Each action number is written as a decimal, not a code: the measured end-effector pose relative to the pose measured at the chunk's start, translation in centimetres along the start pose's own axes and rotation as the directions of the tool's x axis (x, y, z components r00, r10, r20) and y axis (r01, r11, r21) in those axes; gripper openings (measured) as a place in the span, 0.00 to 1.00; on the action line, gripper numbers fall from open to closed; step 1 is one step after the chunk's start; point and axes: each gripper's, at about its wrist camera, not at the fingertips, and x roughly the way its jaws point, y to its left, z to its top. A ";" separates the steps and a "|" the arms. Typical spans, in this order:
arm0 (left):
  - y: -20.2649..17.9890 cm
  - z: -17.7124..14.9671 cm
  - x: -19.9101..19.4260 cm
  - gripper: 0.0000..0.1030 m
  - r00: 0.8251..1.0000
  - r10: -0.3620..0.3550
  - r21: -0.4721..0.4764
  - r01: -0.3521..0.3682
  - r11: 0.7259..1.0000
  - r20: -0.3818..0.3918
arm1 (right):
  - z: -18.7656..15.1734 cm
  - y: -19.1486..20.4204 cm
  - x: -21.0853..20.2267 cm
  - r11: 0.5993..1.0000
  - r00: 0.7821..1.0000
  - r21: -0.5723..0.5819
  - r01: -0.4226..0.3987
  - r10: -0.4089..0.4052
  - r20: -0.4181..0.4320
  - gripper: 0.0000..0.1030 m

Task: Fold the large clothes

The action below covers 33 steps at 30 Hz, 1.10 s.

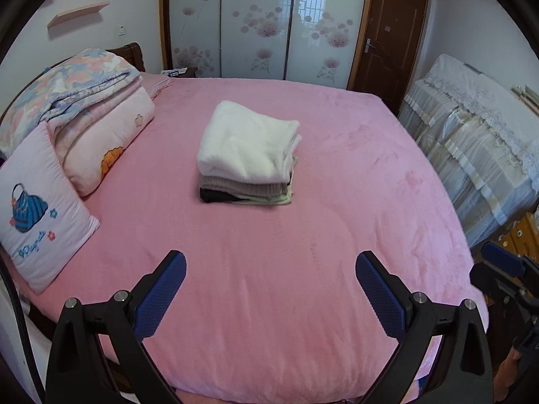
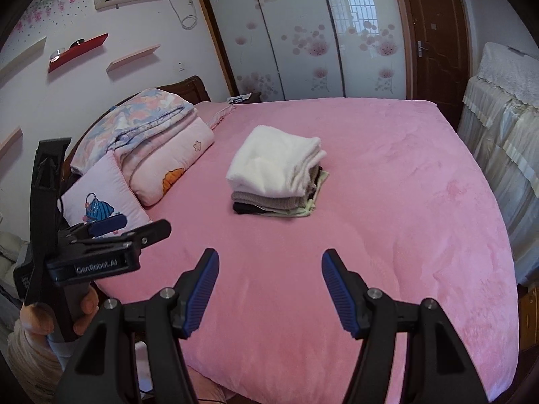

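A stack of folded clothes (image 1: pixel 247 158) lies on the middle of the pink bed (image 1: pixel 269 269): a white fluffy garment on top, then a grey-brown knit, with black and pale green pieces at the bottom. The stack also shows in the right wrist view (image 2: pixel 278 175). My left gripper (image 1: pixel 271 266) is open and empty above the near part of the bed, well short of the stack. My right gripper (image 2: pixel 269 262) is open and empty, also near the bed's front edge. The left gripper's body (image 2: pixel 91 252) shows in the right wrist view, held in a hand.
Folded quilts (image 1: pixel 87 101) and a pink pillow (image 1: pixel 37 215) lie at the bed's left. A cloth-covered cabinet (image 1: pixel 478 141) stands along the right. Sliding wardrobe doors (image 1: pixel 262 23) and a brown door (image 1: pixel 387 43) are behind the bed.
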 end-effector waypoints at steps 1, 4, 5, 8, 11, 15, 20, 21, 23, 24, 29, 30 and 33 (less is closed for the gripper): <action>-0.4 -1.0 -0.1 0.97 1.000 -0.006 0.004 0.006 1.000 0.014 | -0.8 -0.4 -0.2 1.000 1.000 0.006 0.008 -0.008 0.003 0.62; -1.5 -3.7 -0.1 0.97 0.998 0.020 0.010 -0.021 1.000 0.052 | -3.4 -1.7 -0.5 0.999 0.999 0.031 0.030 -0.030 0.011 0.62; -2.1 -4.7 -0.2 0.97 0.998 0.031 0.017 -0.032 0.999 0.058 | -4.4 -2.2 -0.5 0.998 0.999 0.041 0.041 -0.041 0.015 0.62; -3.4 -6.9 -0.2 0.97 0.995 0.051 0.019 -0.053 0.998 0.081 | -6.8 -3.4 -0.5 0.996 0.997 0.066 0.067 -0.069 0.026 0.62; -4.7 -8.9 0.0 0.97 0.996 0.050 0.023 -0.052 0.998 0.077 | -8.7 -4.3 -0.5 0.992 0.995 0.090 0.091 -0.095 0.043 0.62; -6.2 -11.0 0.8 0.97 0.996 0.047 0.025 -0.049 0.998 0.076 | -10.9 -4.8 -0.6 0.984 0.986 0.105 0.143 -0.151 0.073 0.62; -7.1 -13.0 1.9 0.97 0.996 0.045 0.020 -0.047 0.999 0.073 | -13.2 -5.1 0.2 0.970 0.971 0.116 0.213 -0.223 0.082 0.62; -7.2 -13.2 2.2 0.97 0.997 0.043 0.020 -0.044 0.999 0.066 | -13.6 -5.2 0.4 0.969 0.970 0.118 0.219 -0.229 0.077 0.62; -7.3 -13.8 3.0 0.97 0.998 0.041 0.026 -0.042 0.999 0.048 | -14.1 -5.4 1.0 0.966 0.969 0.116 0.230 -0.238 0.063 0.62; -7.3 -14.0 3.3 0.97 0.998 0.040 0.027 -0.041 0.999 0.038 | -14.4 -5.4 1.3 0.965 0.968 0.115 0.237 -0.245 0.056 0.62; -7.3 -15.1 4.1 0.97 1.000 0.019 0.018 -0.019 1.000 0.011 | -15.4 -5.4 2.5 0.962 0.966 0.110 0.251 -0.256 0.035 0.62; -7.4 -15.3 4.3 0.97 1.000 0.013 0.024 -0.013 1.000 0.003 | -15.5 -5.4 2.6 0.962 0.966 0.106 0.253 -0.257 0.033 0.63; -7.5 -15.7 4.6 0.97 1.000 0.005 0.032 -0.005 0.999 -0.009 | -15.6 -5.3 2.9 0.961 0.964 0.098 0.260 -0.264 0.030 0.63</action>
